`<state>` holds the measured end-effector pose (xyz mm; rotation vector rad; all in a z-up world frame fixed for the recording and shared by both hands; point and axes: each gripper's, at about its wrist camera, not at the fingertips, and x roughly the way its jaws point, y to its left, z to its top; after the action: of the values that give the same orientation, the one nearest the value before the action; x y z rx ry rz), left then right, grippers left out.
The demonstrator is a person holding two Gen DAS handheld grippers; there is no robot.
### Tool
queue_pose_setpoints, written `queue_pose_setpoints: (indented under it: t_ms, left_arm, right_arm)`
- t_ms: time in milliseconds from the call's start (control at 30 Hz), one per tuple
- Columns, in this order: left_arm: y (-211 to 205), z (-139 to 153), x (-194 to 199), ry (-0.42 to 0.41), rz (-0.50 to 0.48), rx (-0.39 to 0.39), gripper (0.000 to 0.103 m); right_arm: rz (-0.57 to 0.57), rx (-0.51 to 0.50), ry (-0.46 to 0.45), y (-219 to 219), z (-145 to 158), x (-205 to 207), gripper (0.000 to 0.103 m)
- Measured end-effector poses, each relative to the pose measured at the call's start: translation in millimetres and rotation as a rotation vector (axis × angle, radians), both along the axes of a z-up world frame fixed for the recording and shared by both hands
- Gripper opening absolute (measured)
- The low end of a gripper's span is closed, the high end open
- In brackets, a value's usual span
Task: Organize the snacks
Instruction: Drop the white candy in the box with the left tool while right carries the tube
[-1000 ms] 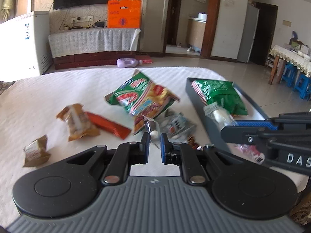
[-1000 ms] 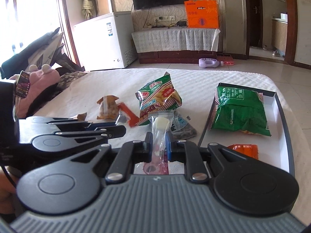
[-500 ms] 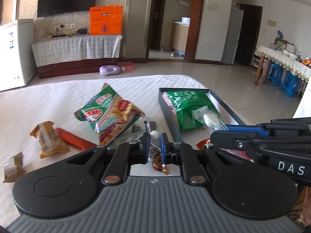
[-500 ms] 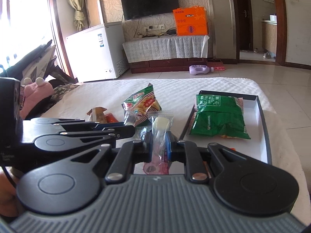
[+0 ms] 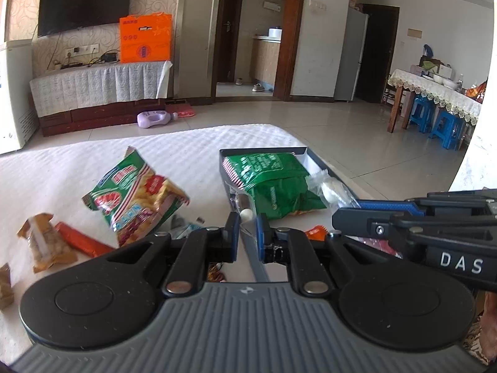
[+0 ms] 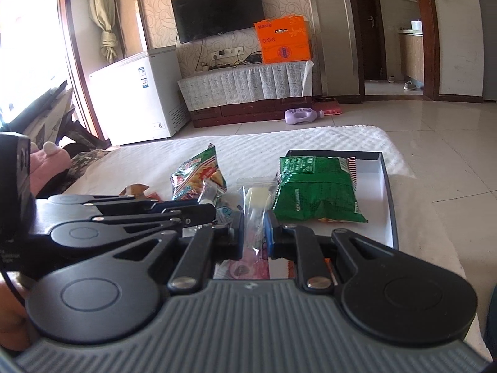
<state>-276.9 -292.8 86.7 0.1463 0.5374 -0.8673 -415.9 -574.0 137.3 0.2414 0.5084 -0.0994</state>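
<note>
A dark television (image 6: 217, 9) hangs on a cream patterned wall above a low cabinet draped in white cloth (image 6: 245, 84), with an orange box (image 6: 283, 39) on top. A white chest freezer (image 6: 139, 96) stands beside a bright curtained window (image 6: 28, 31). The pale tiled floor (image 5: 326, 127) gleams toward dark wooden doorways (image 5: 248, 34), a cloth-covered dining table (image 5: 435, 87) and blue stools (image 5: 435, 121).

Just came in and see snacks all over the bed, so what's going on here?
A person with a claw in each hand is sorting snacks into the dark tray. The right claw is shut on a clear-wrapped white candy; the left claw is shut on another small clear-wrapped sweet. Both hover near the tray's near end. A green bag already lies in the tray. A green-and-red chips bag and a few small packets lie on the white cover.
</note>
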Motion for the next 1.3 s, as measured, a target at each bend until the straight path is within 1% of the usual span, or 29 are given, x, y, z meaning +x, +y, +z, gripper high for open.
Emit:
queue_pose_setpoints:
  t_ms: [100,300,533,733,933,1033,1233,1300]
  left_arm:
    - [-10.7,-0.7,2.0,-0.005,-0.017,0.004,0.014]
    - [-34.0,-7.6,3.2,0.009,-0.052,0.005,0.014]
    - [-62.4,-27.7,3.0,0.057,-0.067,0.017,0.014]
    - [-79.1,-44.7,-0.9,0.062,-0.079,0.04,0.014]
    - [-84.4,-61.0,-3.7,0.081,-0.079,0.082,0.014]
    - [-82.6,-66.0,-0.6,0.107,-0.069,0.084,0.014]
    - [-77.8,-72.7,0.7,0.111,-0.051,0.117,0.014]
    - [-75.2,-73.0,-0.4,0.109,-0.057,0.117,0.014]
  right_arm:
    - [-0.016,0.003,0.001,-6.5,-0.9,-1.9,0.017]
    - [-0.049,0.014,0.005,-19.1,-3.3,-3.3,0.017]
    - [-0.086,0.03,0.03,-32.9,-11.1,-7.2,0.017]
    - [-0.119,0.045,0.06,-44.5,-19.5,-11.5,0.017]
    - [-0.119,0.058,0.082,-46.1,-24.8,-9.0,0.017]
    - [-0.118,0.061,0.09,-46.9,-26.8,-7.4,0.017]
    - [-0.116,0.066,0.109,-46.8,-30.5,-7.1,0.017]
    - [-0.113,0.066,0.111,-46.0,-30.9,-6.7,0.017]
